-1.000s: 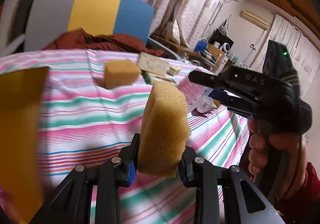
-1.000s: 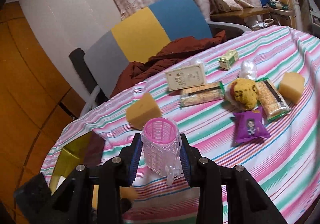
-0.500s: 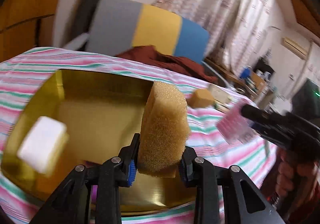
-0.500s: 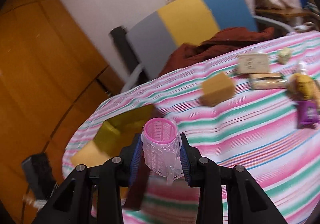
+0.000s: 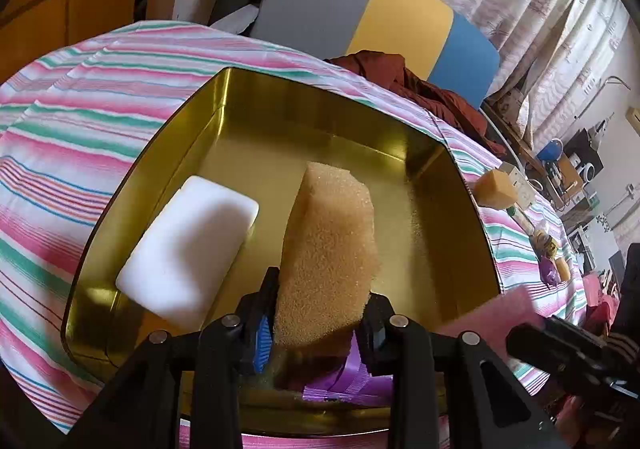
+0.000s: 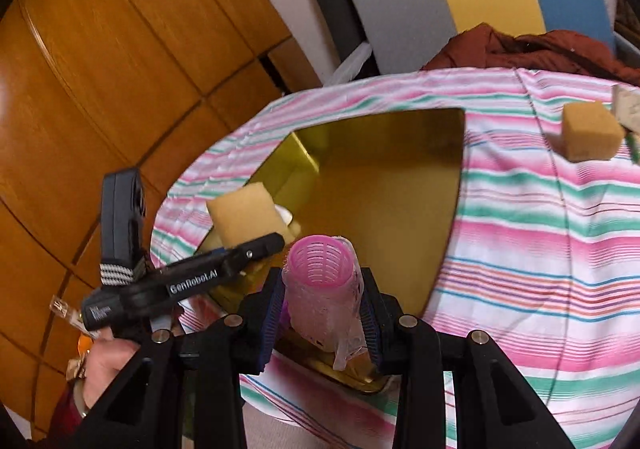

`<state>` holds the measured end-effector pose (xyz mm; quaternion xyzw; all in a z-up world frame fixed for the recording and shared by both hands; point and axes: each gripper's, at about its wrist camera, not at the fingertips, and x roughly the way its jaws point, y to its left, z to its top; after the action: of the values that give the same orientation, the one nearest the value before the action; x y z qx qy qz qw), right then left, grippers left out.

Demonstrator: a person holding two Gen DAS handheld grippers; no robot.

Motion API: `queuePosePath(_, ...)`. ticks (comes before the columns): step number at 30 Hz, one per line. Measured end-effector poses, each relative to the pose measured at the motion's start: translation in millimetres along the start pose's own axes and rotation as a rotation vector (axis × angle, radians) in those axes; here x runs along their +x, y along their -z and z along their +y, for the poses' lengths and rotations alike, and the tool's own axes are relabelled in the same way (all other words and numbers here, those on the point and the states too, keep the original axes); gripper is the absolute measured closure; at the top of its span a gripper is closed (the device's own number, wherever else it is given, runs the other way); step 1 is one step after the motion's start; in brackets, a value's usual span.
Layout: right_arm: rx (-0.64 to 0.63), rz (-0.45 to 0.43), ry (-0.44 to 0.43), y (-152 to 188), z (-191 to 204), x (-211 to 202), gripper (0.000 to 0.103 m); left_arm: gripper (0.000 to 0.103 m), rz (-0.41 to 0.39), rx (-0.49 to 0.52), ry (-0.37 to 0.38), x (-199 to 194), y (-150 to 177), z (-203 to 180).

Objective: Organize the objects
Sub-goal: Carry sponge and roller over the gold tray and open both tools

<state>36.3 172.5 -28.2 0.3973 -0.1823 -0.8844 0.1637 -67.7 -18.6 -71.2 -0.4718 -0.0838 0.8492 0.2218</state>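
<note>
My left gripper is shut on a tan sponge, held upright over the gold tin tray. A white block lies in the tray's left half, and a purple packet shows under the fingers at its near edge. My right gripper is shut on a pink mesh roller in clear wrap, above the tray's near rim. In the right wrist view the left gripper holds its sponge over the tray's left side.
A striped cloth covers the round table. A second tan sponge lies beyond the tray to the right, with snack packets farther on. A grey, yellow and blue chair back with a brown garment stands behind. Wooden panelling is on the left.
Both grippers swung left from the scattered items to above the gold tray, still holding the sponge and the pink roller. The tray and white block came fully into view.
</note>
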Motion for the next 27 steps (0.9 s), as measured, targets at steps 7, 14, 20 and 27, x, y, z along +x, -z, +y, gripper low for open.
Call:
queuePosePath(7,-0.002,-0.019,0.019,-1.1,-2.0,-2.5,0.057,0.050,-0.010,-0.011,-0.051,-6.4,-4.1,-5.6)
queuePosePath(14,0.047,-0.077,0.044,-3.0,-16.0,-17.7,0.045,0.039,-0.171,-0.007,-0.117,-40.5,-12.2,-12.6)
queuePosePath(20,0.091,-0.115,0.070,-3.5,-28.9,-30.1,0.041,0.038,-0.243,0.018,-0.138,-56.4,-17.6,-25.4)
queuePosePath(27,0.026,-0.120,0.225,-11.8,-32.0,-30.4,0.039,0.038,-0.259,0.052,-0.154,-62.0,-15.7,-40.4)
